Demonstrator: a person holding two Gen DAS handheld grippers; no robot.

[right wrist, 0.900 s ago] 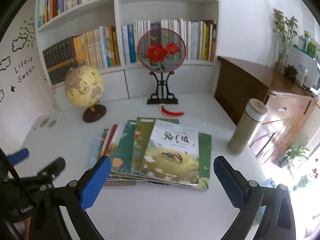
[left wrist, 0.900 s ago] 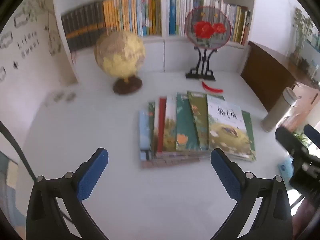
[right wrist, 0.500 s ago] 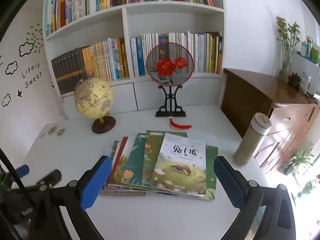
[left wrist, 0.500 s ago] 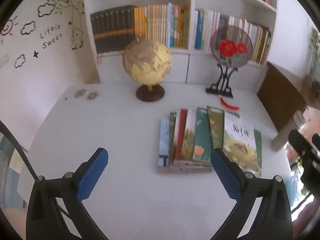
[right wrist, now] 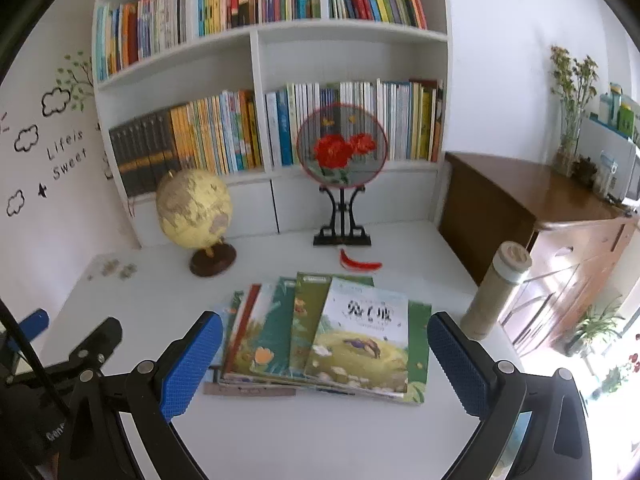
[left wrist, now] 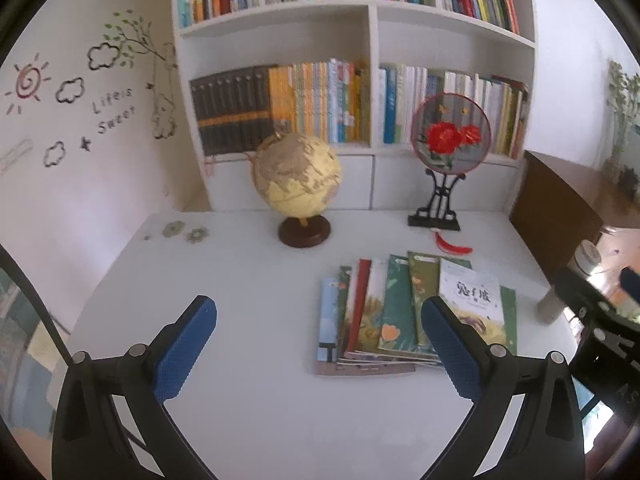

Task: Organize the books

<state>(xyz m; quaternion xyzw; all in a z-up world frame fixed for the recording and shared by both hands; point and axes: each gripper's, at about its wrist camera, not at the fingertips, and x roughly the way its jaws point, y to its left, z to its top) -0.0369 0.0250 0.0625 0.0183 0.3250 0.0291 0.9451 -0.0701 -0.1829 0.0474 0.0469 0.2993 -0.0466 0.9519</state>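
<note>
Both tongs gape above the table, fanned books (right wrist: pixel 320 336) just beyond them

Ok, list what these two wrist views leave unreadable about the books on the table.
- Book count: the fanned pile of books overlaps, so only strips of the lower covers show in both views.
- Lower covers' titles: hidden under the top book.
- Pile's near right corner, left wrist view: covered by the left gripper's finger.
- Bottom book's spine text: too blurred in both views.
</note>
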